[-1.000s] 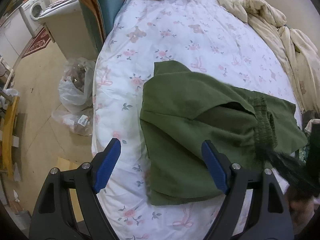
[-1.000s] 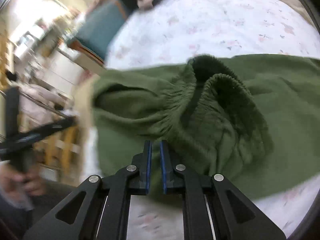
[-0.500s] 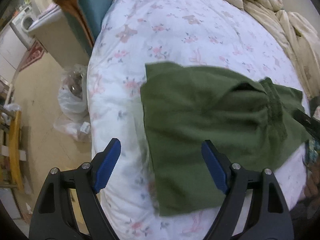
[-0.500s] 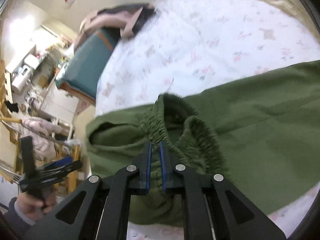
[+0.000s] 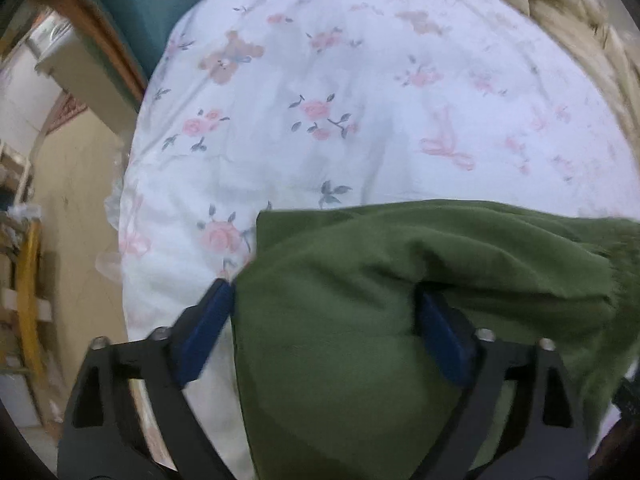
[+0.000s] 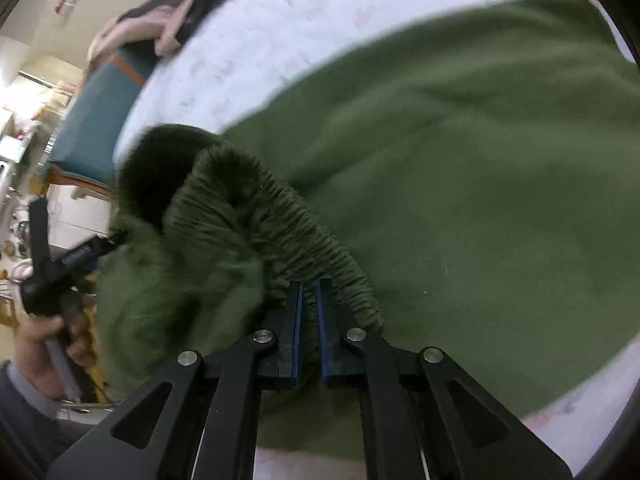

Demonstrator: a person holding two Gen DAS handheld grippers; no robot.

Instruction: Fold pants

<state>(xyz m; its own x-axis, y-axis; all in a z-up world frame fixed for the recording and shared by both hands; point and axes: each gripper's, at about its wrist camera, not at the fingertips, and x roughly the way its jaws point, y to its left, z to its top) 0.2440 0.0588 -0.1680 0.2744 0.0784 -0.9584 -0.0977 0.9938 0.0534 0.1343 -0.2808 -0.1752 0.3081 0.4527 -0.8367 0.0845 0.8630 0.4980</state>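
Note:
The green pants lie folded on the floral bed sheet. My left gripper is open, its blue pads straddling the near left part of the cloth, with fabric between and over the fingers. My right gripper is shut on the ribbed elastic waistband of the pants, which bunches up in front of it. The left gripper and the hand holding it show at the left of the right wrist view, touching the cloth's edge.
A teal chair back stands beyond the bed's far left edge. A cream duvet is piled along the right side. The wooden floor and a yellow frame lie left of the bed.
My left gripper has moved forward and down onto the pants, so the cloth now sits between its fingers. My right gripper, still clamped on the waistband, has shifted over the pants.

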